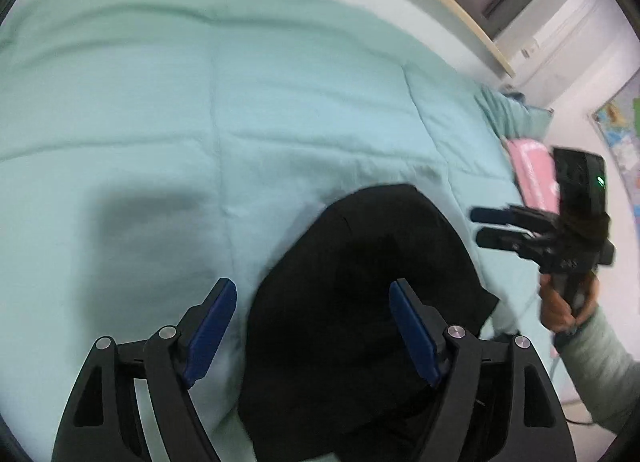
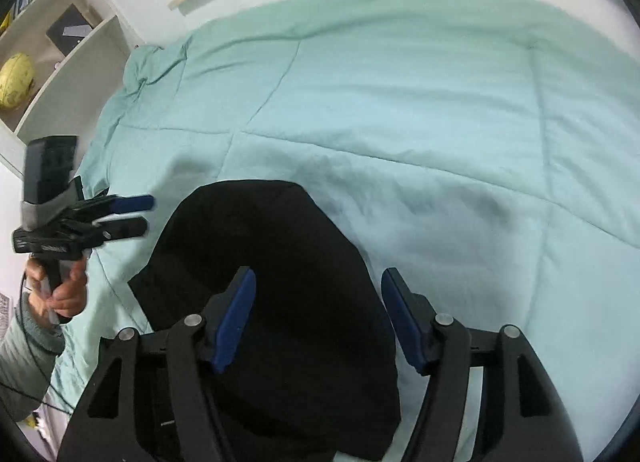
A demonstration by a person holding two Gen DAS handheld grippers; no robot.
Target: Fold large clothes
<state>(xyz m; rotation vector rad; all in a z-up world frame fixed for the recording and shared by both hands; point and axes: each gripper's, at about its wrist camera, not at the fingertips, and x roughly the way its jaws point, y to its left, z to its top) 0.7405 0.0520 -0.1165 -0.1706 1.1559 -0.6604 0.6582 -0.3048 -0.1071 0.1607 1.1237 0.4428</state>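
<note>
On the near part of the bed, a black garment [image 1: 360, 302] lies spread over the pale green quilt [image 1: 200, 122], already gathered into a compact, rounded-edged shape rather than laid out at full length. You hold the left gripper [image 1: 312, 326] above its left side: the blue pads [image 1: 210, 334] stand wide apart, with nothing pressed between them, and the cloth is seen only beneath the gap. The right gripper [image 2: 318, 318], viewed from its own camera, also stands with jaws apart over the garment's right portion, gripping nothing. In the left view the same tool appears off to the garment's right, held in your hand [image 1: 564, 306]; in the right view your other hand [image 2: 60, 294] holds its tool beside the cloth's left edge. Neither tool touches the fabric, as far as the blurred frames allow.

Judged from this arrangement, at least one fold appears complete and the cloth released; whether a further fold or a final smoothing is left cannot be settled here. A shelf [image 2: 60, 74] with a yellow ball [image 2: 16, 80] stands beyond the bed.
</note>
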